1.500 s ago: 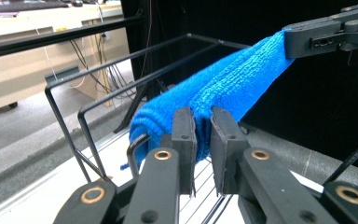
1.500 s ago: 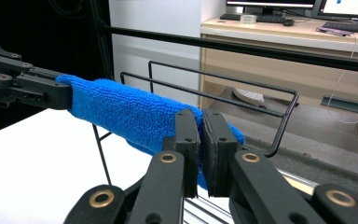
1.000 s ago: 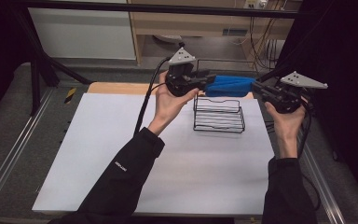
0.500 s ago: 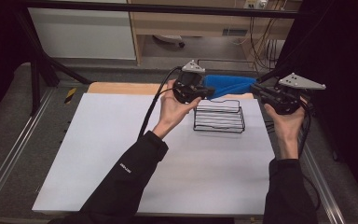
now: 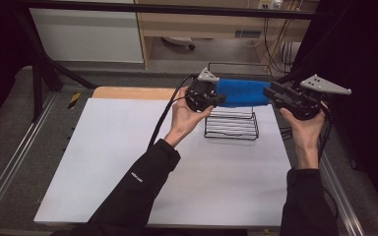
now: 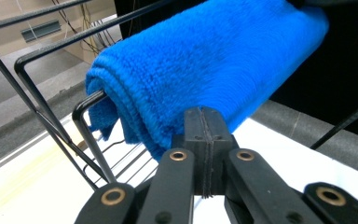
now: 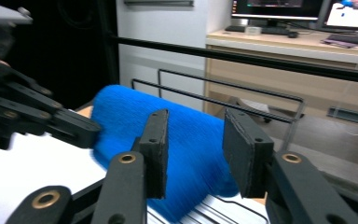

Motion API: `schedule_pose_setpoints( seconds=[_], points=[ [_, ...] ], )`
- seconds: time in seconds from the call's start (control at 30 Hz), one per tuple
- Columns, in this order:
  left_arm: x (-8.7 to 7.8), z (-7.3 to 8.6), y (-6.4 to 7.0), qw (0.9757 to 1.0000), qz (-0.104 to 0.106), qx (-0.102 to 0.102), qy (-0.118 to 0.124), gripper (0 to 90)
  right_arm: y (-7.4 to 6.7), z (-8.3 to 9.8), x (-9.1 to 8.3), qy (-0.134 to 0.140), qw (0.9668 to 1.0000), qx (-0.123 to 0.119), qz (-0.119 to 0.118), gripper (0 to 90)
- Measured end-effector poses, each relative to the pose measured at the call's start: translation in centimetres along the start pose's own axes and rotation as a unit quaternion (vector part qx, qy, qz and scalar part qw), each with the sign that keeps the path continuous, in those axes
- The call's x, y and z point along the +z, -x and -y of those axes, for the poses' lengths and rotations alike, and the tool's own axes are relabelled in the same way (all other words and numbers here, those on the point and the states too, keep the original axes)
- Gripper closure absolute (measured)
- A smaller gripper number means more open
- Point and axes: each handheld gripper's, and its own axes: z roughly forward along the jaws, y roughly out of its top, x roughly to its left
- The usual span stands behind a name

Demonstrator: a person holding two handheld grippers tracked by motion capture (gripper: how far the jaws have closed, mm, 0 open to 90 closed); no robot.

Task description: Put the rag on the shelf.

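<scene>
Towel [image 5: 241, 92] lies on wire rack [image 5: 231, 125]; left gripper [image 6: 204, 140] closed empty; right gripper [image 7: 193, 154] just opening around it.

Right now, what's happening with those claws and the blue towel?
Left gripper shut, empty. Right gripper just opening, clear of rolled towel. Towel over wire rack. No obstruction.

White table [image 5: 128, 162], wooden desk [image 7: 303, 44], monitors [image 7: 279, 8], cables [image 5: 275, 49]
</scene>
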Motion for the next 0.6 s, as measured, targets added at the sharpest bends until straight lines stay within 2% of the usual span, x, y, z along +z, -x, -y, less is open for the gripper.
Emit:
schedule_pose_setpoints(
  seconds=[0.07, 0.13, 0.23, 0.37, 0.47, 0.6],
  points=[
    [0.1, 0.2, 0.0, 1.0000, -0.002, 0.002, -0.001, 90.0, -0.1, 0.0, 0.2, -0.003, 0.9999, 0.005, -0.015, 68.1],
    [0.2, 0.3, -0.1, 1.0000, -0.003, 0.001, 0.001, 90.0, -0.2, 0.5, 0.4, -0.011, 0.9994, 0.014, -0.029, 77.7],
    [0.4, 0.5, -0.1, 1.0000, -0.004, 0.005, -0.001, 90.0, -0.3, 1.8, 1.0, -0.040, 0.9985, 0.018, -0.033, 88.1],
    [0.6, 0.7, 0.0, 1.0000, -0.004, 0.007, 0.003, 90.0, 0.1, 3.6, 1.7, -0.063, 0.9976, 0.022, -0.018, 90.0],
    [0.9, 0.9, 0.0, 1.0000, -0.005, 0.006, 0.003, 90.0, 0.6, 4.5, 1.9, -0.065, 0.9976, 0.023, 0.001, 90.0],
    [1.1, 1.1, -0.2, 1.0000, -0.005, 0.006, 0.004, 89.9, 0.9, 5.0, 2.0, -0.061, 0.9978, 0.025, 0.010, 89.3]
  ],
)
